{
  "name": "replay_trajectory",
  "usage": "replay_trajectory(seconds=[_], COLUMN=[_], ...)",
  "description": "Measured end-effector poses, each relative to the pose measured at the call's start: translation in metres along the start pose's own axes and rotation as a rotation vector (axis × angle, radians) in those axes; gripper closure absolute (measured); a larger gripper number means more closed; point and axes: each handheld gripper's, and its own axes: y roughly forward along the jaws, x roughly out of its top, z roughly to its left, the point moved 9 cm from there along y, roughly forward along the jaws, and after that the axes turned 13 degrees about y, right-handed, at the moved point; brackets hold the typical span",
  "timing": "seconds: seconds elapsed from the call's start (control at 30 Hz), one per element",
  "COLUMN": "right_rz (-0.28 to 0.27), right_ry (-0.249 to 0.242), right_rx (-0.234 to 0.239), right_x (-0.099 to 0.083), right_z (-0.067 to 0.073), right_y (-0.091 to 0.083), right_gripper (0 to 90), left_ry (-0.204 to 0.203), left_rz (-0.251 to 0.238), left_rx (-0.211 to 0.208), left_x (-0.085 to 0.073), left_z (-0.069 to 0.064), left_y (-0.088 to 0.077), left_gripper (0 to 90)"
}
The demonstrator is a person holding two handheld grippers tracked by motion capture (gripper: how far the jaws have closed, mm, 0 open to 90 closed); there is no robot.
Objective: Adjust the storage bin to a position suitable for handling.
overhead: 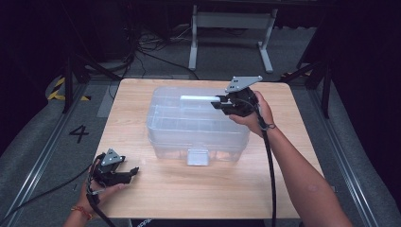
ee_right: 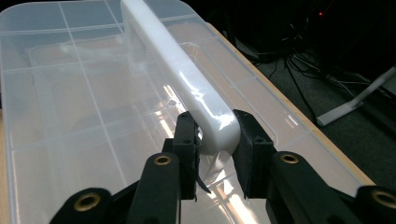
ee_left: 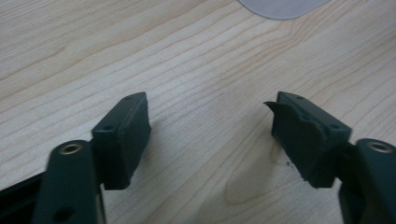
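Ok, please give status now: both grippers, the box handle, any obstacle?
Right gripper shut on white handle of clear box. Left gripper open, empty, over bare table. Nothing in the way.

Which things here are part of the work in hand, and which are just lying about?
In use:
- clear plastic box on the wooden table
- its white handle, clamped at one end by the right gripper

Lying about:
- left gripper, jaws apart over bare wood, nothing between them
- white metal stand on the floor behind
- cables on the floor
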Motion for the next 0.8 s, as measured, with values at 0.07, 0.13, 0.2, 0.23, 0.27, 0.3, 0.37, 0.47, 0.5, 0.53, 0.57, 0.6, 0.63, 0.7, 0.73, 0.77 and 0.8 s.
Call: replay_trajectory(seconds=[0.07, 0.13, 0.2, 0.23, 0.27, 0.3, 0.37, 0.47, 0.5, 0.53, 0.57, 0.6, 0.63, 0.7, 0.73, 0.77, 0.8], right_rz=[-0.004, -0.005, 0.000, 0.004, 0.007, 0.010, 0.016, 0.020, 0.022, 0.024, 0.024, 0.025, 0.026, 0.026, 0.027, 0.027, 0.027], right_ry=[0.000, 0.005, 0.006, 0.010, 0.010, 0.016, 0.020, 0.025, 0.027, 0.029, 0.029, 0.029, 0.025, 0.025, 0.026, 0.025, 0.026], right_rx=[-0.007, -0.015, -0.022, -0.022, -0.022, -0.022, -0.022, -0.027, -0.028, -0.029, -0.029, -0.030, -0.034, -0.036, -0.036, -0.037, -0.039], right_x=[0.001, 0.003, 0.005, 0.005, 0.006, 0.006, 0.008, 0.010, 0.011, 0.011, 0.011, 0.012, 0.012, 0.013, 0.013, 0.013, 0.013], right_z=[-0.001, -0.002, -0.003, -0.004, -0.004, -0.005, -0.006, -0.007, -0.008, -0.008, -0.008, -0.008, -0.008, -0.009, -0.009, -0.009, -0.009], right_y=[0.000, 0.000, 0.001, 0.001, 0.001, 0.001, 0.001, 0.001, 0.001, 0.001, 0.001, 0.001, 0.002, 0.002, 0.002, 0.002, 0.002], right_gripper=[72.3, 72.2, 72.2, 72.2, 72.1, 72.1, 72.0, 71.7, 71.7, 71.6, 71.6, 71.5, 71.4, 71.3, 71.2, 71.2, 71.1], left_ry=[-0.002, 0.029, 0.050, 0.047, 0.062, 0.075, 0.099, 0.112, 0.118, 0.126, 0.126, 0.138, 0.140, 0.145, 0.152, 0.151, 0.148], left_rz=[0.004, 0.009, -0.005, -0.008, -0.022, -0.021, -0.039, -0.088, -0.101, -0.123, -0.123, -0.137, -0.147, -0.178, -0.181, -0.189, -0.193], left_rx=[-0.008, 0.001, 0.007, 0.004, 0.006, 0.015, 0.019, 0.015, 0.008, 0.005, 0.005, 0.001, 0.004, -0.002, -0.001, -0.002, -0.005], left_x=[0.001, 0.005, 0.010, 0.012, 0.017, 0.019, 0.028, 0.046, 0.051, 0.058, 0.058, 0.066, 0.072, 0.087, 0.091, 0.095, 0.098], left_z=[-0.001, -0.001, -0.001, -0.001, -0.001, -0.001, -0.002, -0.002, -0.003, -0.003, -0.003, -0.004, -0.005, -0.005, -0.005, -0.006, -0.006], left_y=[-0.001, -0.003, -0.006, -0.007, -0.010, -0.012, -0.017, -0.025, -0.028, -0.030, -0.030, -0.033, -0.035, -0.039, -0.039, -0.038, -0.037], left_gripper=[37.7, 44.2, 49.3, 50.8, 52.9, 54.2, 57.8, 64.2, 65.3, 67.8, 69.4, 69.4, 72.9, 74.9, 76.1, 77.5, 78.2])
